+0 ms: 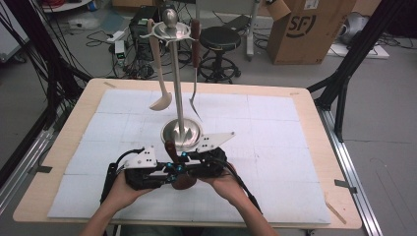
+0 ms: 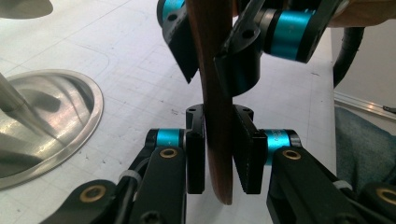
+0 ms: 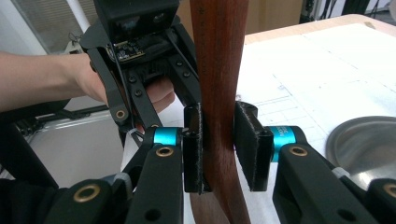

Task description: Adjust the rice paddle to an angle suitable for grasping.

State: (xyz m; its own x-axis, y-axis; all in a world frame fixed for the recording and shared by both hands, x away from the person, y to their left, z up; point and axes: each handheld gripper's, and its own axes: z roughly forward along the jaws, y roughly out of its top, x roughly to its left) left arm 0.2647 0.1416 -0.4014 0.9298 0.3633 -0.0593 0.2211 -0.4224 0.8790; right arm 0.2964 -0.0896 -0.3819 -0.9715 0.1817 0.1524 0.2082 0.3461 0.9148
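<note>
High view: meeting just in front of the utensil stand (image 1: 181,133), left gripper (image 1: 162,169) and right gripper (image 1: 189,164) share a dark wooden utensil (image 1: 184,181), apparently mid-handover.

Left gripper view: jaws narrow, flanking the wood (image 2: 217,116); contact unclear.

Right gripper view: jaws narrow, one pad (image 3: 194,148) touching the handle (image 3: 219,93), stand's base alongside.

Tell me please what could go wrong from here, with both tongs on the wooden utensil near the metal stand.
1. The left tongs and the right tongs clamp one wooden utensil. If the hands pull differently, it may twist or slip out.
2. The stand's base lies just beyond the hands. A forward lift could knock it and set the hanging ladle and fork swinging.
</note>
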